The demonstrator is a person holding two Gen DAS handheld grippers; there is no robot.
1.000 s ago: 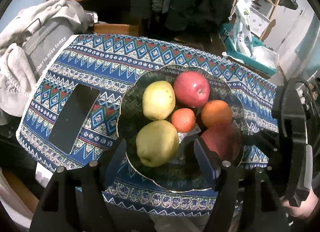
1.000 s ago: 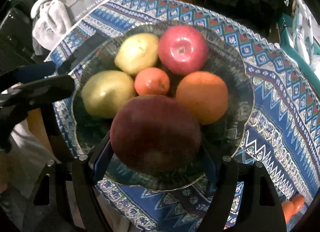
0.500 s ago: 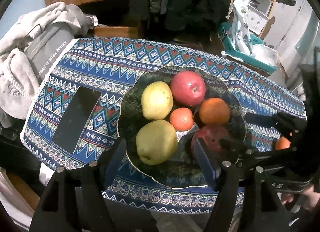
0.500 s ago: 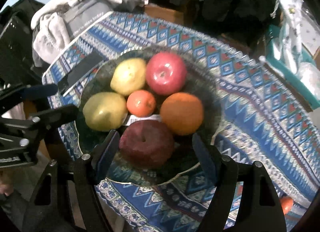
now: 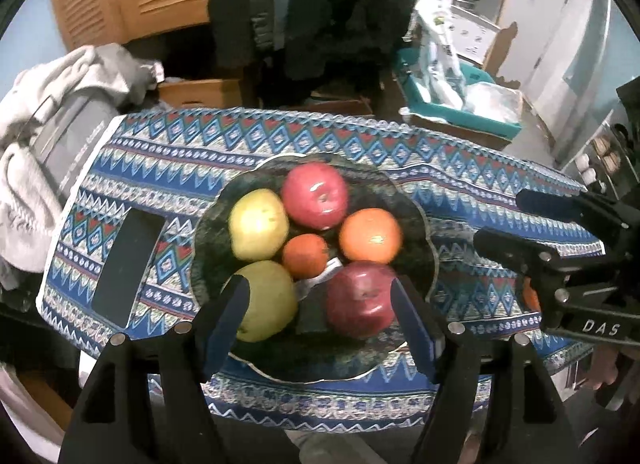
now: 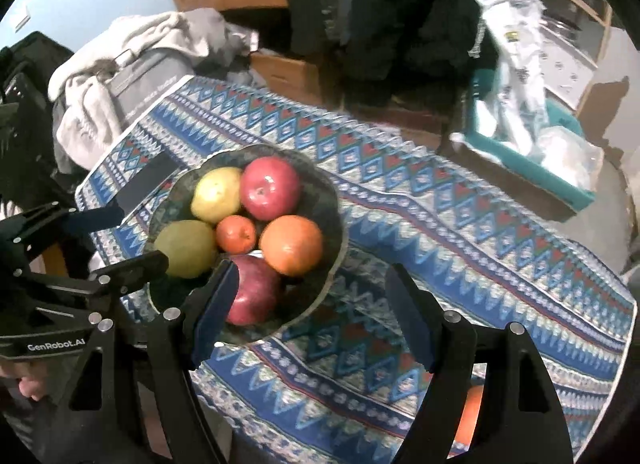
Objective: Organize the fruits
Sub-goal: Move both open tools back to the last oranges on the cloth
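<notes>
A dark glass bowl [image 5: 416,224] [image 6: 332,204] on the patterned cloth holds two yellow-green pears [image 5: 258,224] [image 5: 268,300], a bright red apple [image 5: 314,196], a large orange [image 5: 370,234], a small tangerine [image 5: 305,256] and a dark red apple [image 5: 360,300] [image 6: 254,292] at its near side. My left gripper [image 5: 320,304] is open and empty above the bowl's near rim. My right gripper [image 6: 310,304] is open and empty, right of the bowl over the cloth. Another orange fruit [image 6: 472,412] [image 5: 530,296] lies at the table's right end, partly hidden.
A black phone [image 5: 124,264] lies on the cloth left of the bowl. Grey clothes and a bag [image 5: 44,152] pile at the table's left end. A teal bin with plastic bags [image 5: 452,100] stands behind the table.
My right gripper has let go of the dark red apple in the bowl's near side and pulled back up and to the right, open. My left gripper has risen slightly.
</notes>
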